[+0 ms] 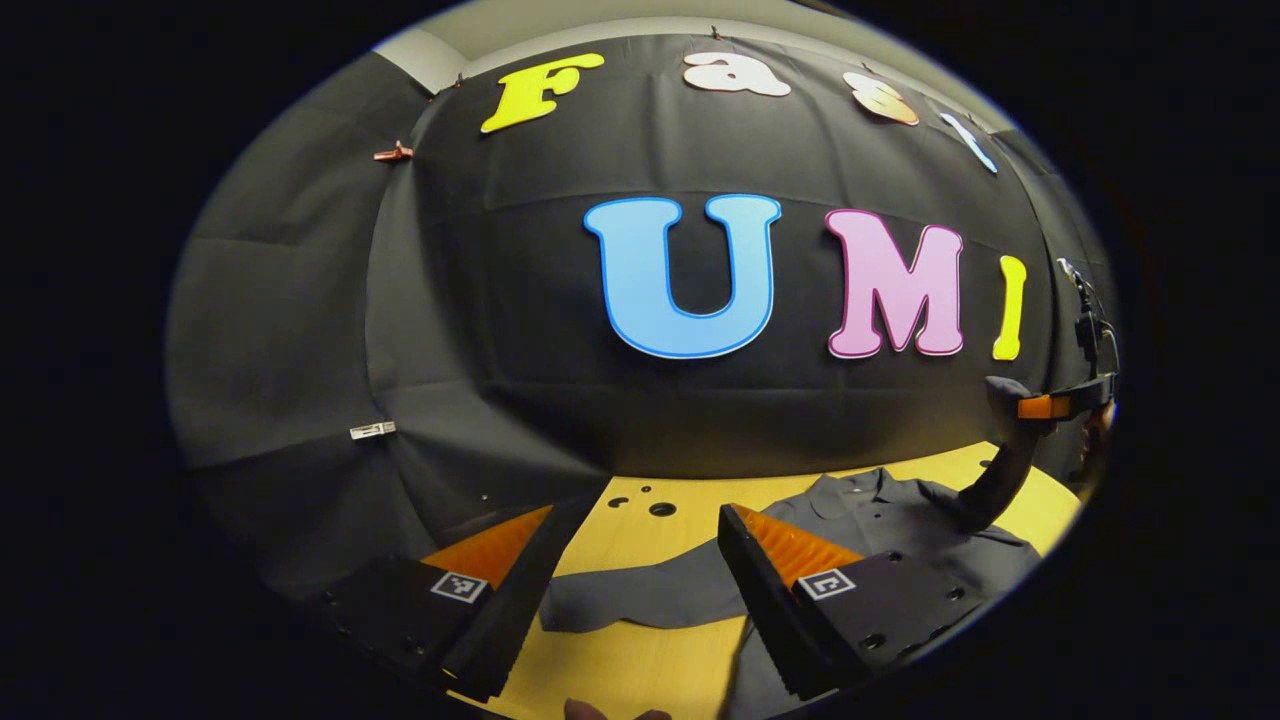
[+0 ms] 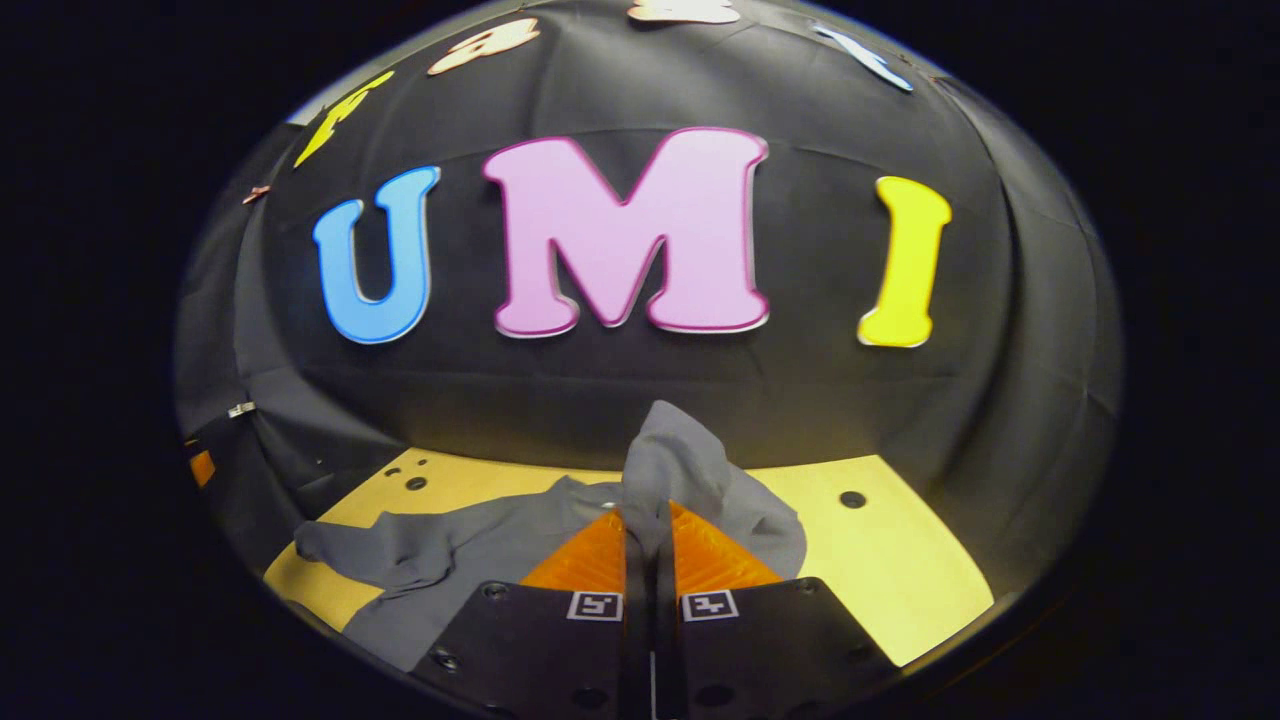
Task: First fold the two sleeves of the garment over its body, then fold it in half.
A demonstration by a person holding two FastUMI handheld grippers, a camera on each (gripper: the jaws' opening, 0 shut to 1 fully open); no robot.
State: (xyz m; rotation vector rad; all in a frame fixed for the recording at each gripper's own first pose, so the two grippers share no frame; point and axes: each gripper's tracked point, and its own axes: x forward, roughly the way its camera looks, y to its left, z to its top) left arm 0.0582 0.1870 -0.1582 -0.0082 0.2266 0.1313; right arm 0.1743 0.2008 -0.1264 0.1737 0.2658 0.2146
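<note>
Pinching sleeve (image 2: 672, 455) in right gripper (image 2: 648, 540)

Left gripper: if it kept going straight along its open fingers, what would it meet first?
Probably the grey sleeve lying flat on the table, just past the left gripper; if it passes above that, the booth wall behind. Height over the cloth is unclear.

The garment (image 2: 470, 545) lies spread on the table (image 2: 900, 570), in front of the booth wall. In the left gripper view one sleeve (image 1: 640, 595) stretches out flat on the table between the left claw's (image 1: 640, 560) fingers. In the right gripper view the right claw (image 2: 648, 525) sits over the garment's right side, a fold of cloth between its fingers.
</note>
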